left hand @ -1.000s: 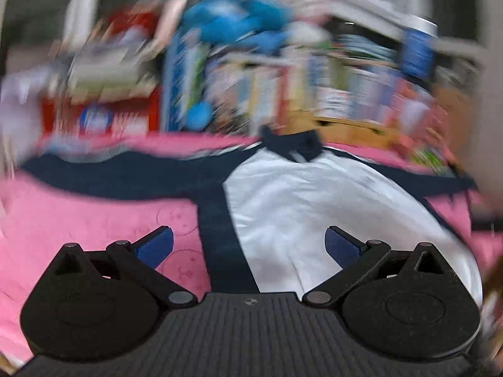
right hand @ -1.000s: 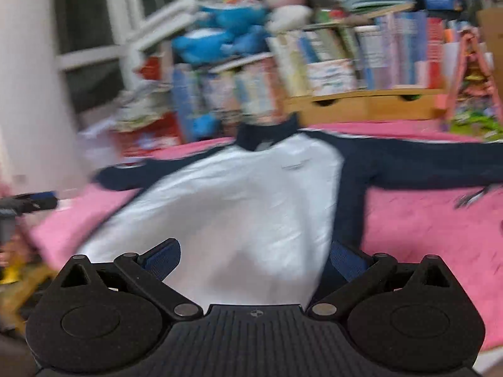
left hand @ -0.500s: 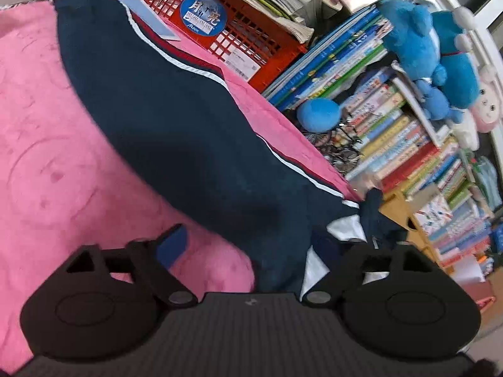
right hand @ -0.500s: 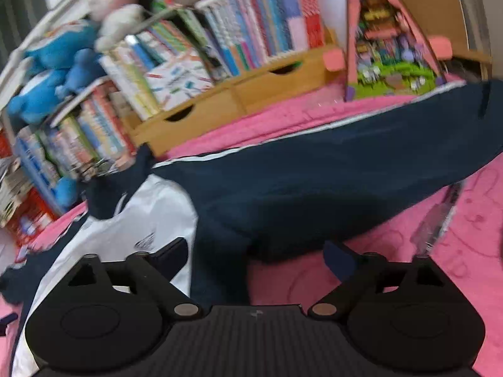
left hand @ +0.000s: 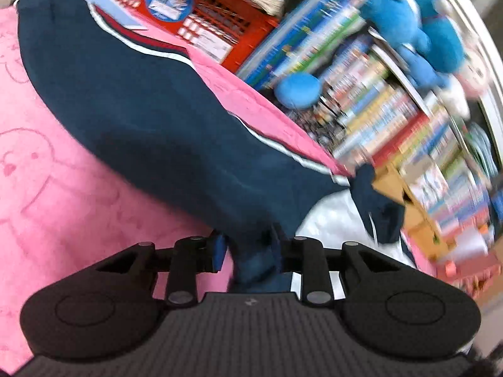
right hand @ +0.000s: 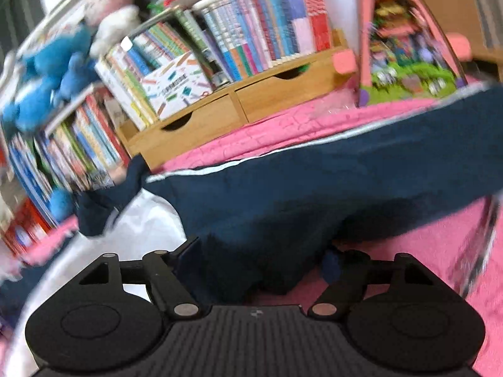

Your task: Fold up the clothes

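A jacket with navy sleeves and a white body lies spread on a pink blanket (left hand: 47, 188). In the left wrist view one navy sleeve (left hand: 141, 106) runs to the upper left, with the white body (left hand: 333, 220) and navy collar (left hand: 377, 201) at the right. My left gripper (left hand: 248, 246) is closing, and a bunched fold of navy cloth at the sleeve's root sits pinched between its blue pads. In the right wrist view the other sleeve (right hand: 345, 188) stretches to the right. My right gripper (right hand: 259, 260) is closing too; navy cloth lies between its pads, which still stand wide apart.
A red crate (left hand: 220, 22) of papers, rows of books (left hand: 377, 100) and a blue plush toy (left hand: 418, 25) line the blanket's far edge. A wooden drawer unit (right hand: 235, 110) and a pink toy house (right hand: 408, 47) stand behind the right sleeve.
Both grippers swung from over the white body out to the sleeve roots and dropped lower. The left jaws closed onto navy cloth; the right jaws narrowed around the other sleeve's root.
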